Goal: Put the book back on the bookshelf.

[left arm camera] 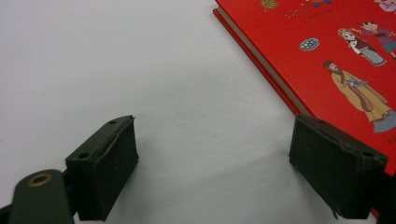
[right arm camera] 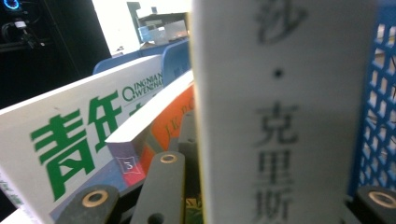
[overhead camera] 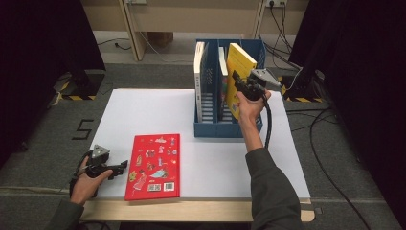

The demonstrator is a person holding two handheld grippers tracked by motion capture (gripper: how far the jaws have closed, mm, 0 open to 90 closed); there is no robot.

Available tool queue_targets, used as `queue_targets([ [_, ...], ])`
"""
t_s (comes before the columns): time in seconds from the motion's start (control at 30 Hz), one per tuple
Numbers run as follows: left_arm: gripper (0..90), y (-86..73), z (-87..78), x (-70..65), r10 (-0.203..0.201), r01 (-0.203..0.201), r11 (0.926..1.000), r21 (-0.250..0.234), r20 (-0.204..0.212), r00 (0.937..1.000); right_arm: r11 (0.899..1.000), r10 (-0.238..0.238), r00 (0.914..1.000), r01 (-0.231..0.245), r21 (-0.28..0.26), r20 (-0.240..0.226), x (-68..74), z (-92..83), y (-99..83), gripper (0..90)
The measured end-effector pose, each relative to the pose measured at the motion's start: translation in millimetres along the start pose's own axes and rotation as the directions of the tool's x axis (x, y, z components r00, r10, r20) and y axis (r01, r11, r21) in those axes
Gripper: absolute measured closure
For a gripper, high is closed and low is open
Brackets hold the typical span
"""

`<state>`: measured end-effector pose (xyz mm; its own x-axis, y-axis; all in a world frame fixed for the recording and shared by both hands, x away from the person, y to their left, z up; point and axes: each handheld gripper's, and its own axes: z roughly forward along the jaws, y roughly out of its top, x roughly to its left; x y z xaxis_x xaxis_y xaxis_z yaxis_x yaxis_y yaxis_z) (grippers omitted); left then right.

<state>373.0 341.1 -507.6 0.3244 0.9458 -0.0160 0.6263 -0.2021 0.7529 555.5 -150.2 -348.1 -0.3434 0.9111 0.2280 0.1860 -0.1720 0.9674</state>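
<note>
Right tool (overhead camera: 238,81) clamps yellow book (overhead camera: 239,64) above blue file rack (overhead camera: 225,128) — tilted, it may snag the divider; left tool (overhead camera: 119,168) rests open.

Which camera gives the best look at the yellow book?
The high view: it shows the whole yellow book tilted in the blue rack, gripped by the right gripper. The right gripper view shows its white spine close and blurred. The left gripper view faces the red book.

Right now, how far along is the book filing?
Done: two books stand in the blue rack, a white book at its left and another in the middle slot. In hand: the right gripper is clamped on the yellow book, partly in the right slot. Left: the red book lies flat beside the open left gripper.
</note>
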Motion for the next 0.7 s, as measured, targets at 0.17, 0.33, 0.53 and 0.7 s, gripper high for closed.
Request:
queue_targets([
  [0.17, 13.9, -0.1, 0.1, -0.3, -0.002, 0.002, 1.0, -0.002, -0.001, 1.0, 1.0, 0.01, 0.9998, -0.011, 0.006, 0.017, -1.3, 10.5, -7.0, 74.7],
  [0.33, 13.9, 0.0, 0.0, -0.2, 0.0, 0.0, 1.0, -0.001, -0.001, 1.0, 1.0, 0.02, 0.9993, -0.02, 0.013, 0.032, -3.3, 18.5, -12.3, 74.6],
  [0.53, 13.9, 0.0, 0.0, -0.1, 0.0, 0.0, 1.0, -0.001, -0.001, 1.0, 0.999, 0.033, 0.9987, -0.034, 0.038, 0.039, -4.8, 28.1, -20.4, 74.2],
  [0.7, 14.0, -0.1, 0.1, -0.3, -0.002, 0.002, 1.0, -0.002, -0.001, 1.0, 0.998, 0.032, 0.9983, -0.034, 0.053, 0.048, -6.2, 32.5, -24.7, 74.1],
])
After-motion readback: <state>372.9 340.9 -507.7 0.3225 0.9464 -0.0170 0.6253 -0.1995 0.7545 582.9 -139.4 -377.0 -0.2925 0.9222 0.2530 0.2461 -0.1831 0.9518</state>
